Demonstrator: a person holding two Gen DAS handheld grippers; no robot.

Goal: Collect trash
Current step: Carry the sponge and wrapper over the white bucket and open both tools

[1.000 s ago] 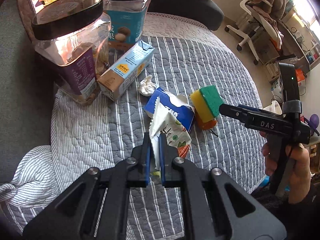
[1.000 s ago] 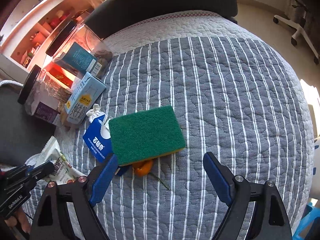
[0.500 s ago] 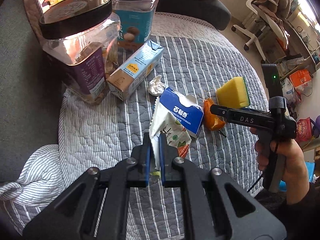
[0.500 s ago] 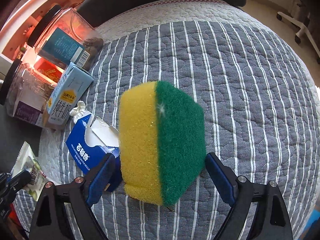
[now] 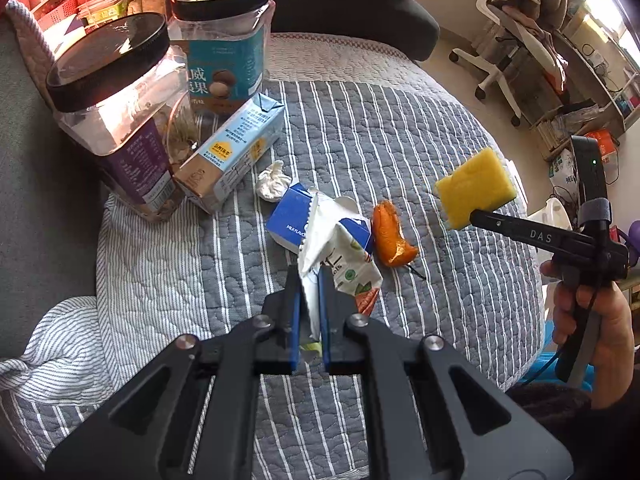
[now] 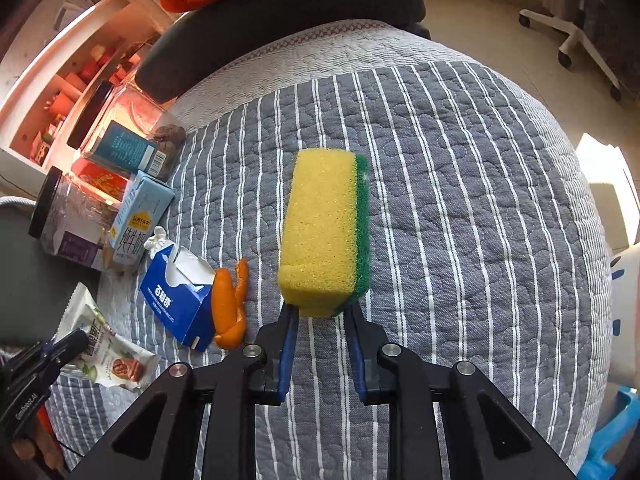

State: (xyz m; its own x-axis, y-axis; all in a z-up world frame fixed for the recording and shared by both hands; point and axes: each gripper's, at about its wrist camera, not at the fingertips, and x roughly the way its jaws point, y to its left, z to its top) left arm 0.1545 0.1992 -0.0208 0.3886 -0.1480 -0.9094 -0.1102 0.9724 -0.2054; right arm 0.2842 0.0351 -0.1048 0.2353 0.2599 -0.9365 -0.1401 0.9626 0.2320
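The right gripper [image 6: 322, 314] has just been closing and squeezes the soft, light sponge [image 6: 324, 228] by its bottom end. The left gripper [image 5: 309, 300] pinches a thin, crinkly wrapper [image 5: 336, 248] between its fingers.

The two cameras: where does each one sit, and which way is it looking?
Left wrist view: sits on the left tongs, looking steeply down at the quilt; its own black arms show, shut on a wrapper, plus the person's hand holding the right tongs.
Right wrist view: sits on the right tongs, also looking down; its arms pinch a sponge, and the left tongs show at lower left.
Shared: sponge, wrapper, blue box, orange peel, carton, jars.
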